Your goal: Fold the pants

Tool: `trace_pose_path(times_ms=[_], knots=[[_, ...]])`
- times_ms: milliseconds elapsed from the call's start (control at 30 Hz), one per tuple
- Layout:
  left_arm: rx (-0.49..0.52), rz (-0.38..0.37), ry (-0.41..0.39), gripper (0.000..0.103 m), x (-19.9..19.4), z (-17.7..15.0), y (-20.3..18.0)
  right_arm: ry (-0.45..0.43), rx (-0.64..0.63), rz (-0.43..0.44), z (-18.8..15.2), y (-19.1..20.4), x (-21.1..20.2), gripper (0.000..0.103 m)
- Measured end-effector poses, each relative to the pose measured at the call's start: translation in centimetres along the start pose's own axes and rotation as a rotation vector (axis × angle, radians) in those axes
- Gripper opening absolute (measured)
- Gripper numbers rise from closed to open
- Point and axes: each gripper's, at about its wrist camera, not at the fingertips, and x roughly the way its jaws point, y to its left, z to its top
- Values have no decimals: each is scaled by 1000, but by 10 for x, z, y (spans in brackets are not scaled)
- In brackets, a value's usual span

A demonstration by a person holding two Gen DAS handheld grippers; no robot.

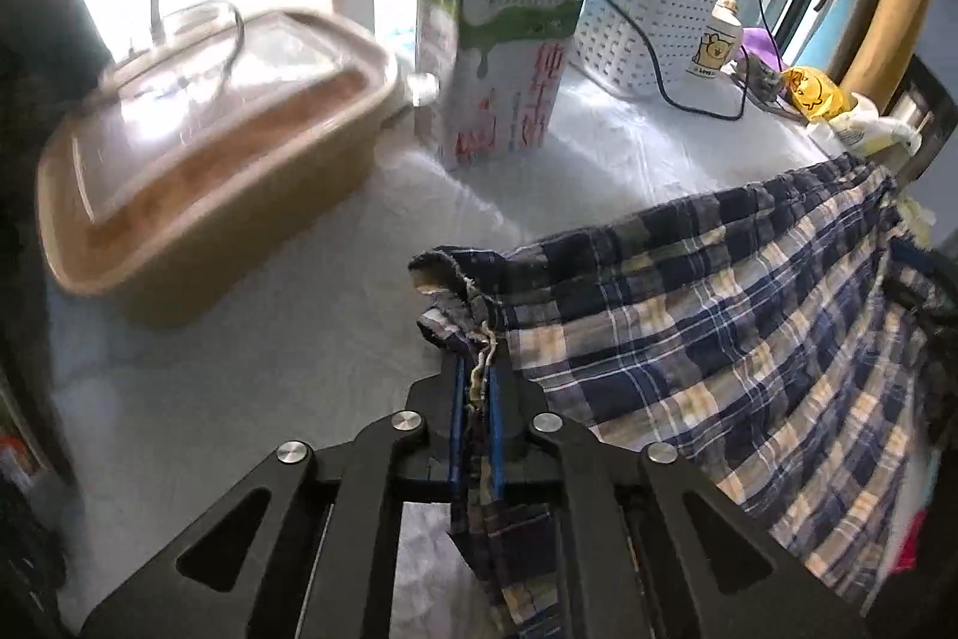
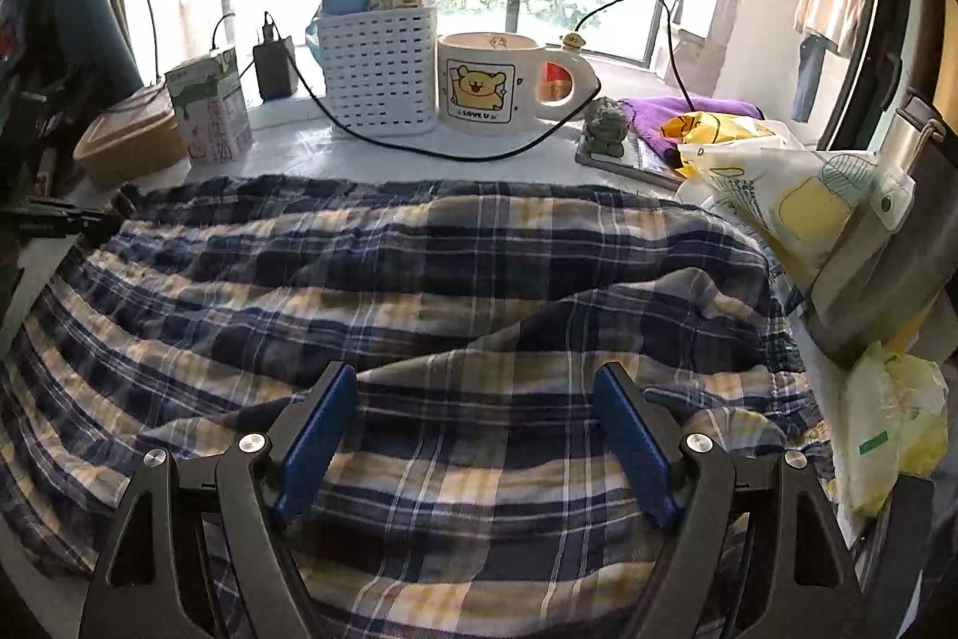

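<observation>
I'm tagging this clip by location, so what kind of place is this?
Probably a lived-in home or dorm room, on a cluttered table by a window. A milk carton, a bear mug and a white storage basket stand behind the plaid pants being folded.

In the left wrist view the lidded food box point(image 1: 203, 148) at ten o'clock is smeared by motion blur, so its contents cannot be told. The milk carton point(image 1: 503, 58) is also soft, its print unreadable. The pants point(image 1: 718, 315) run off the frame at four o'clock, and the fabric pinched in the left tool point(image 1: 476, 387) hides its pads. In the right wrist view the pants point(image 2: 419, 267) cover most of the tabletop point(image 2: 311, 142) and are cut off at six o'clock; the steel object point(image 2: 916, 130) at three o'clock is cropped.
</observation>
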Motion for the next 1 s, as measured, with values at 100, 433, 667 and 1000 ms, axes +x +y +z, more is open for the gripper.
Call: trace_pose_path(times_ms=[100,433,667,1000], knots=[[53,78,-68,5,-3,7,-6,-28,37,8,2,-6,-5,83],[97,177,-92,6,12,11,-8,-51,131,-77,3,-35,-11,83],[59,281,-134,5,-5,7,8,-82,144,-64,20,-60,-10,36],[9,193,-189,5,-57,-12,1,148,97,-7,49,-64,67,26]])
